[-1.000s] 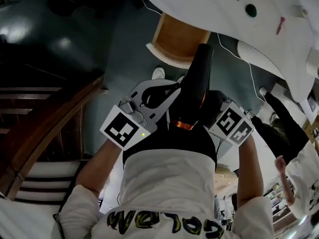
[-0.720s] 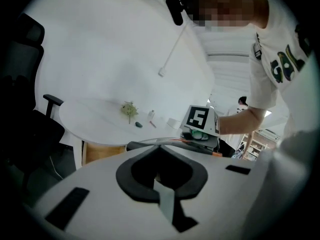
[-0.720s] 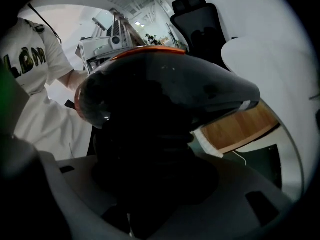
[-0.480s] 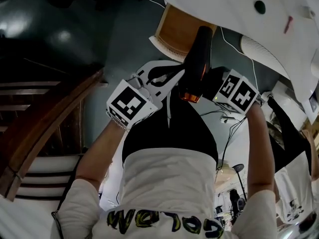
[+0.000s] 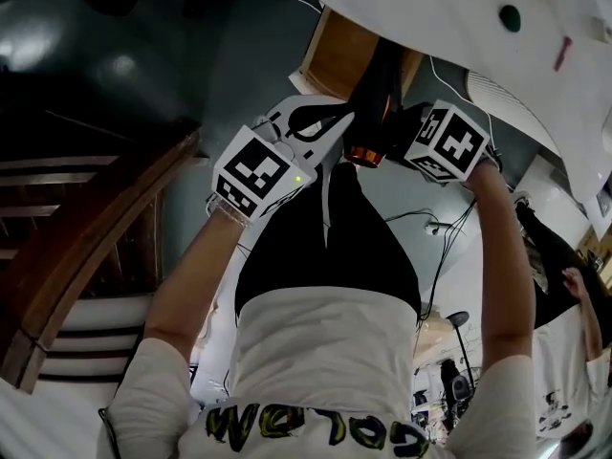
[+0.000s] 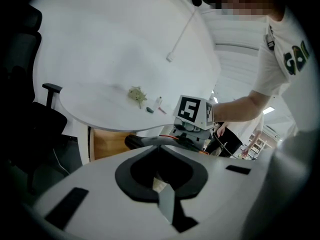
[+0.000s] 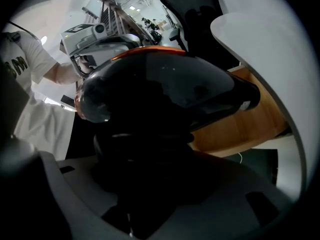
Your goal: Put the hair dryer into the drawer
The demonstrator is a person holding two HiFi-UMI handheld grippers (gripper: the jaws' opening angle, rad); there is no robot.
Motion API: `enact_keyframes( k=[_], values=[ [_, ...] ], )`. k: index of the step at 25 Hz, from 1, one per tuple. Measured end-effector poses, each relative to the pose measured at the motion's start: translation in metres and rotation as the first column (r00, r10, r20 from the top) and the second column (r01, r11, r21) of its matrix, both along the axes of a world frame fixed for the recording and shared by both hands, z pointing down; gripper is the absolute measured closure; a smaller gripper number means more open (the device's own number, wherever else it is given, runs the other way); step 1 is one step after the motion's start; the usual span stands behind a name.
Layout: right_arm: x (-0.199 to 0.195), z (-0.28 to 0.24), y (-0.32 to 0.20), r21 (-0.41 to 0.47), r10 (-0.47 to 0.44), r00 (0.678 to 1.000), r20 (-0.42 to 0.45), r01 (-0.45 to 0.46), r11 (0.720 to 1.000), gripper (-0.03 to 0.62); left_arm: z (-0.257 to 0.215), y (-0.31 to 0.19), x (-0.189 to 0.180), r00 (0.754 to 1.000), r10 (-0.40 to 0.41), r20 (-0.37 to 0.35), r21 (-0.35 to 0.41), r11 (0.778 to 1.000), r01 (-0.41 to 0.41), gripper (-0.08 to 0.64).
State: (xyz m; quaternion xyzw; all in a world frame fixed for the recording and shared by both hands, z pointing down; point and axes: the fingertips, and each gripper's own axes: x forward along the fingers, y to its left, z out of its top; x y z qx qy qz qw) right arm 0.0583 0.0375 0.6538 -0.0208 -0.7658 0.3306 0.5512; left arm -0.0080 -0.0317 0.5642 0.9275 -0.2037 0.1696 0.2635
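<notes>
Both grippers have moved closer to the drawer [image 5: 337,60] over the last second, bringing the hair dryer [image 5: 378,89] along. Its nozzle now crosses the open wooden drawer under the white table [image 5: 449,17] (whether it is actually inside the drawer, I cannot tell). The right gripper [image 5: 387,143] is clamped on the dryer's handle. The left gripper [image 5: 335,130] sits just beside the dryer, its jaw tips together with nothing between them.
</notes>
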Motion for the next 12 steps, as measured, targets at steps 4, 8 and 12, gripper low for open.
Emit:
enact_keyframes(
  k=[4, 8, 12],
  values=[
    [-0.002, 0.011, -0.018, -0.012, -0.004, 1.000, -0.020, 0.004, 1.000, 0.351, 0.010, -0.015, -0.002, 0.999, 0.015, 0.050, 0.012, 1.000, -0.016, 0.546],
    [-0.004, 0.024, -0.037, -0.008, 0.008, 0.999, -0.035, -0.008, 1.000, 0.351, 0.020, -0.030, -0.004, 0.996, 0.024, 0.080, 0.013, 1.000, -0.025, 0.546],
    [-0.007, 0.038, -0.055, 0.021, 0.022, 0.998, -0.058, -0.021, 1.000, 0.351, 0.031, -0.043, -0.005, 0.989, 0.047, 0.137, 0.032, 0.998, -0.052, 0.546]
  ],
)
